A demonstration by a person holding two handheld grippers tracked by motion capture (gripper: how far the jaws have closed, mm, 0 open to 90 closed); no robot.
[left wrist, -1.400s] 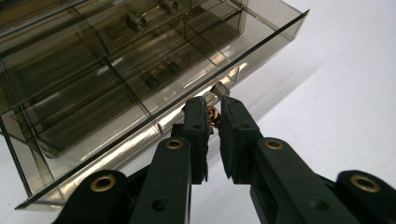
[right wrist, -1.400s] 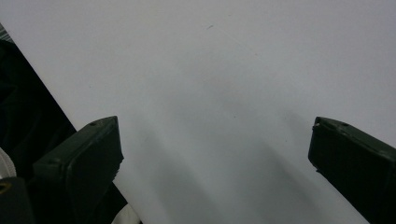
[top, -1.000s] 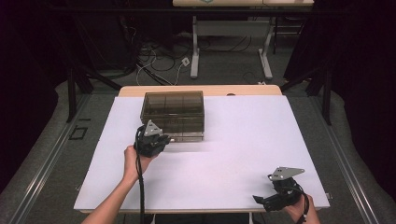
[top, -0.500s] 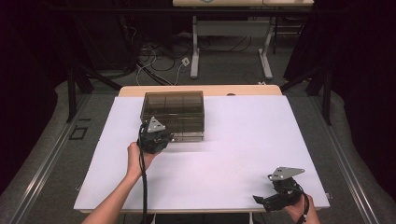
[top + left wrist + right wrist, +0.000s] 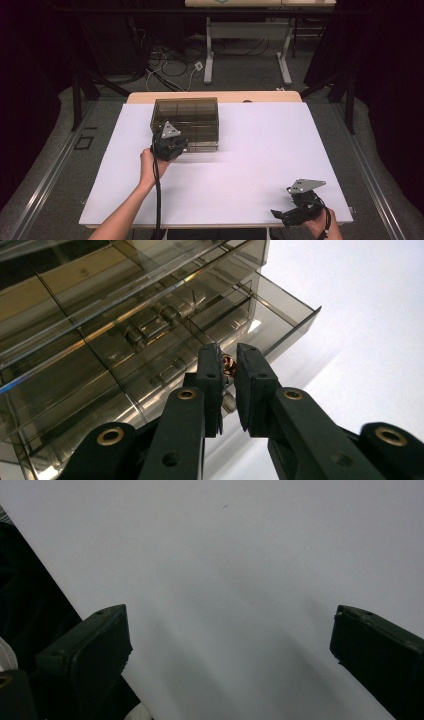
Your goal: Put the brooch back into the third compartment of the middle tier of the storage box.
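Note:
A smoky clear plastic drawer box (image 5: 186, 120) stands at the table's far left-centre. In the left gripper view one low drawer (image 5: 280, 310) is pulled out toward me. My left gripper (image 5: 171, 146) (image 5: 227, 354) is right at the box's front, just above that drawer's near end. It is shut on a small copper-coloured piece (image 5: 230, 366) that peeks out between the pads. My right gripper (image 5: 299, 211) rests low at the table's near right corner. Its jaws are wide open over bare white surface, with nothing between its fingers (image 5: 87, 652).
The white table top (image 5: 270, 150) stretches wide between the two grippers and to the right of the box. Its front edge runs just beside the right gripper. Cables and desk legs lie on the floor beyond the far edge.
My left gripper has crept forward and a little right, up against the front of the drawer box. The right gripper has stayed put.

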